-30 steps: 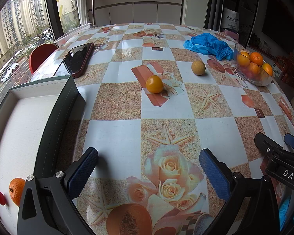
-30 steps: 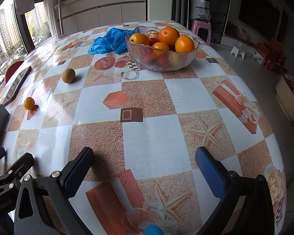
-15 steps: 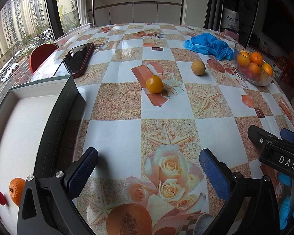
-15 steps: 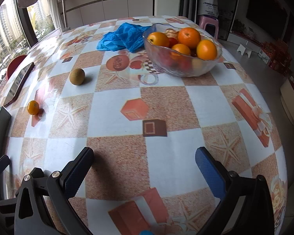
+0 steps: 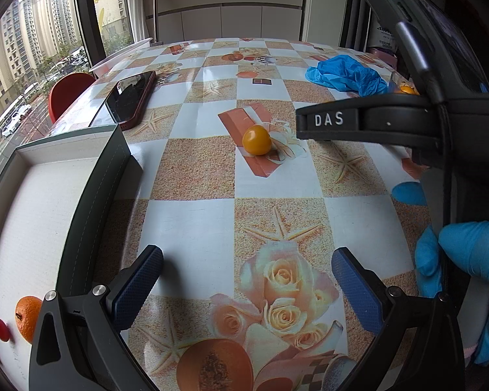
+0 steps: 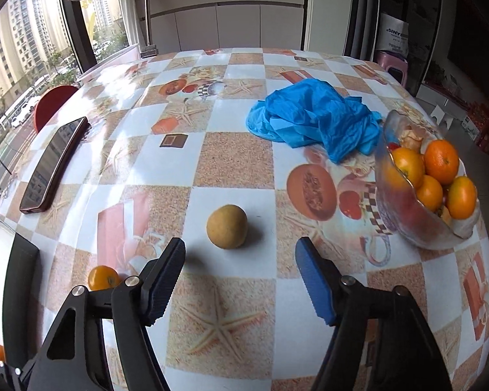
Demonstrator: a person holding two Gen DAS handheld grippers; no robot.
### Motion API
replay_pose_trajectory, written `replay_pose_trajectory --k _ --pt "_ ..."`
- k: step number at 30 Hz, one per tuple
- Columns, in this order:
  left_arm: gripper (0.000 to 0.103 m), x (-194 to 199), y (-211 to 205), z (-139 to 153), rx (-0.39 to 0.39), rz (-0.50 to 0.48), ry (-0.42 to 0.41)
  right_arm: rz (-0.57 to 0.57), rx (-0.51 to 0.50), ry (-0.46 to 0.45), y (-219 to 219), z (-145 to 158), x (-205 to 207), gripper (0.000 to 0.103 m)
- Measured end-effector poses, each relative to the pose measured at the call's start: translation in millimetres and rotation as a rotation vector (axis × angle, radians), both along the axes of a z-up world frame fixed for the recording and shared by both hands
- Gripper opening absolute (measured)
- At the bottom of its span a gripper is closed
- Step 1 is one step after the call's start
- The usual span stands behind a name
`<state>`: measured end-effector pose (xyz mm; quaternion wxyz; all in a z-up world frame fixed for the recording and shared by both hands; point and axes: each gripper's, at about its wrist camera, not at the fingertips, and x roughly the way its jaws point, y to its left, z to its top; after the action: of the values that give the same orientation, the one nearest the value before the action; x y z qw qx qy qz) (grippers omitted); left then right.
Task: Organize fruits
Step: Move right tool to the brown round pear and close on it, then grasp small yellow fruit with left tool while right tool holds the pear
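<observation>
A tan round fruit [image 6: 227, 226] lies on the patterned table just ahead of my open, empty right gripper [image 6: 241, 272], between the lines of its fingers. A small yellow-orange fruit [image 5: 257, 140] lies mid-table; it also shows in the right wrist view [image 6: 103, 277] beside the left finger. A glass bowl [image 6: 407, 215] with several oranges stands at the right. A white-lined box [image 5: 32, 215] at the left holds an orange [image 5: 27, 317] and a small red fruit [image 5: 0, 329]. My left gripper [image 5: 244, 280] is open and empty over the rose print. The right gripper's body [image 5: 391, 120] hides the tan fruit in the left view.
A dark phone [image 6: 53, 166] lies at the table's left edge. A crumpled blue glove [image 6: 313, 119] lies behind the bowl. A red chair [image 5: 70, 93] stands beyond the left edge. A blue-gloved hand [image 5: 466, 260] holds the right gripper.
My right gripper has swung forward and left across the table to the tan fruit, now filling the right of the left wrist view. The left gripper has not moved.
</observation>
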<state>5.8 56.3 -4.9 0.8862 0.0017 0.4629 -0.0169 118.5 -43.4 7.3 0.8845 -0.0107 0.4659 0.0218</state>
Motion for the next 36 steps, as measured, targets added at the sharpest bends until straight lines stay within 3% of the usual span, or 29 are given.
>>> replay_pose_trajectory --k 4,5,6,7,11,16,22,26,32,36 --pt "0.103 0 0 0 -0.001 0.002 0.0 0.028 -0.017 -0.018 8 -1 7 0.063" --pt "0.103 0 0 0 -0.002 0.002 0.0 0.042 -0.015 -0.024 8 -1 8 0.053" --pt "0.103 0 0 0 -0.001 0.002 0.0 0.055 -0.013 -0.028 9 1 7 0.034" --pt "0.103 0 0 0 -0.001 0.002 0.0 0.064 -0.009 -0.027 8 2 6 0.027" --pt "0.103 0 0 0 -0.001 0.002 0.0 0.071 0.031 -0.028 -5 4 -8 0.027" --pt "0.103 0 0 0 -0.001 0.002 0.0 0.101 0.019 -0.014 -37 3 -56 0.027" --pt "0.103 5 0 1 -0.002 -0.001 0.006 -0.002 0.04 -0.05 -98 4 -124 0.027" --pt "0.103 24 3 17 -0.065 0.018 -0.028 -0.095 0.095 -0.069 -131 4 -153 0.027" --pt "0.103 74 -6 24 0.001 0.044 -0.044 -0.111 0.12 -0.08 -138 3 -166 0.027" --pt "0.074 97 -6 13 -0.004 0.068 0.023 -0.096 0.103 -0.082 -132 2 -167 0.027"
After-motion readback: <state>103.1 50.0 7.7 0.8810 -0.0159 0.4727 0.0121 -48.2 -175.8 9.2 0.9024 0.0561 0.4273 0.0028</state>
